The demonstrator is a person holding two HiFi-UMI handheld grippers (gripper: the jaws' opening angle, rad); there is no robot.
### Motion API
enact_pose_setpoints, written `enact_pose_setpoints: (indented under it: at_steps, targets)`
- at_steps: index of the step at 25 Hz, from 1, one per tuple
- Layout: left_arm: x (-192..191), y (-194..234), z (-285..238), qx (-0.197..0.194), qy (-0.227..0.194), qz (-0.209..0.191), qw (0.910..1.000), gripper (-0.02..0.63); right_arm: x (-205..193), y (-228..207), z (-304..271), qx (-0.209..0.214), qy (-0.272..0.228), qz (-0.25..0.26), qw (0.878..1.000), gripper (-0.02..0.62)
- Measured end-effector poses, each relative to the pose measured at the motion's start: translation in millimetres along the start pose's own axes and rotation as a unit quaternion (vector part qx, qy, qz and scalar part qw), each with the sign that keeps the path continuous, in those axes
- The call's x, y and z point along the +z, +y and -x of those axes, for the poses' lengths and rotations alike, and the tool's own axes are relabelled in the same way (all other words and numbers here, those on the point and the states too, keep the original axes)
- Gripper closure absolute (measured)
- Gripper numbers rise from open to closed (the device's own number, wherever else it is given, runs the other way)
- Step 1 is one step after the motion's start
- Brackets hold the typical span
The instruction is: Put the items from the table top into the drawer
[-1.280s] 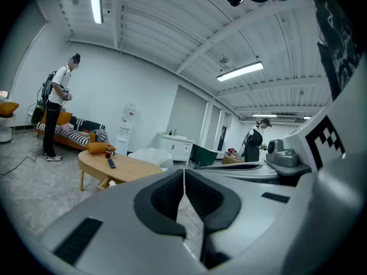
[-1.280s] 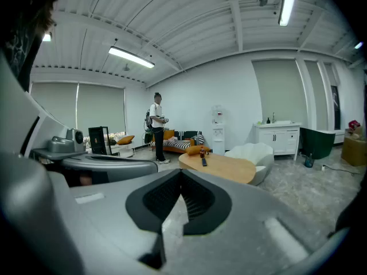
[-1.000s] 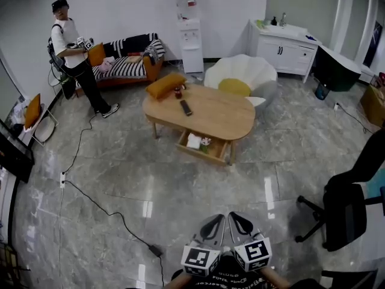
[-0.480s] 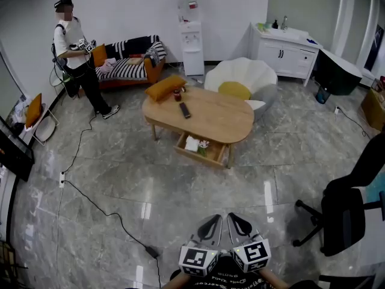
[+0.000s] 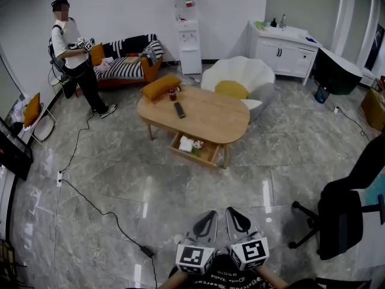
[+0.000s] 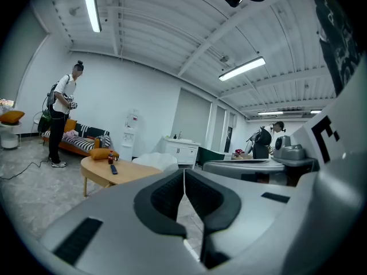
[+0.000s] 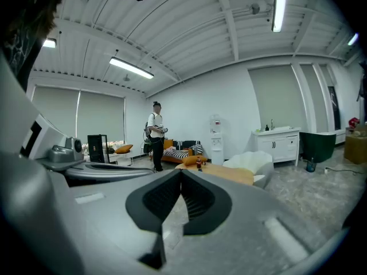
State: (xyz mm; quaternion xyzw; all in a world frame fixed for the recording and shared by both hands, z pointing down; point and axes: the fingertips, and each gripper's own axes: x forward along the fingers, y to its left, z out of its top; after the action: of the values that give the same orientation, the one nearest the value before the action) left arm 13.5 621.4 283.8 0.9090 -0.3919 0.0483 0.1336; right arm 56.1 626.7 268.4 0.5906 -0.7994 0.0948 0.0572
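Note:
A wooden oval table [image 5: 213,125] stands mid-room, its drawer [image 5: 194,151] pulled open with light items inside. On its top lie a black remote [image 5: 179,109], a small red bottle [image 5: 172,94] and an orange cushion [image 5: 160,86]. My left gripper [image 5: 210,217] and right gripper [image 5: 232,214] are side by side at the bottom edge, far from the table, both shut and empty. In the left gripper view the left gripper [image 6: 184,179] points toward the table [image 6: 129,175]. The right gripper [image 7: 181,179] faces the table [image 7: 226,172] too.
A person [image 5: 72,50] stands by a striped sofa [image 5: 123,68] at the back left. A black cable [image 5: 102,208] crosses the grey floor. A white shell chair [image 5: 255,74] sits behind the table. An office chair [image 5: 343,215] is at right.
The table has drifted left in the head view. Both shut grippers have shifted a little over the floor. Their jaws have not changed.

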Motion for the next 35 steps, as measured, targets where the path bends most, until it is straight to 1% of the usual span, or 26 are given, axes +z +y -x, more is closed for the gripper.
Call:
enact_pose_setpoints:
  at_steps: [3,7,9,15,19,23,26,29,32,35]
  targets:
    - [5.6,4.3,-8.8,-0.003,-0.002,-0.004,1.0,0.594,-3.3,-5.7,-5.8,-0.005,0.011,-0.003,1.0,0.592]
    - [10.4,9.7,-25.2,-0.021,-0.005,-0.007,0.9997,0.594,-8.1,-13.5,-21.7,-0.014,0.021,-0.008,1.0,0.592]
    - [10.8,19.1,-36.6,-0.028,-0.005,-0.011,0.9995,0.594,-7.2,-17.2,-35.7,-0.019,0.023,-0.009,1.0,0.592]
    - [25.5,59.3,-75.8,-0.052,0.0,-0.018,0.9985,0.594,6.2,-28.3,-89.2,-0.036,0.02,-0.003,0.999,0.592]
    - [44.9,94.7,-95.9,-0.066,0.002,-0.024,0.9975,0.595,20.8,-23.8,-131.6,-0.044,0.013,-0.003,0.999,0.592]
    - [53.5,122.6,-112.2,-0.08,0.014,-0.028,0.9963,0.594,23.2,-18.8,-167.1,-0.049,0.023,-0.01,0.998,0.592]
    - [62.9,145.7,-121.6,-0.09,0.012,-0.029,0.9955,0.594,21.2,-17.7,-191.9,-0.06,0.028,-0.011,0.998,0.592]
    - [73.3,171.4,-131.8,-0.099,0.007,-0.018,0.9949,0.594,26.8,-15.7,-218.9,-0.067,0.031,-0.011,0.997,0.592]
    - [81.0,192.3,-138.6,-0.108,0.012,-0.021,0.9938,0.594,33.3,-10.6,-241.9,-0.076,0.033,-0.007,0.997,0.592]
    - [80.0,206.4,-144.7,-0.122,0.014,-0.003,0.9924,0.594,34.9,-5.8,-263.2,-0.083,0.047,0.022,0.995,0.592]
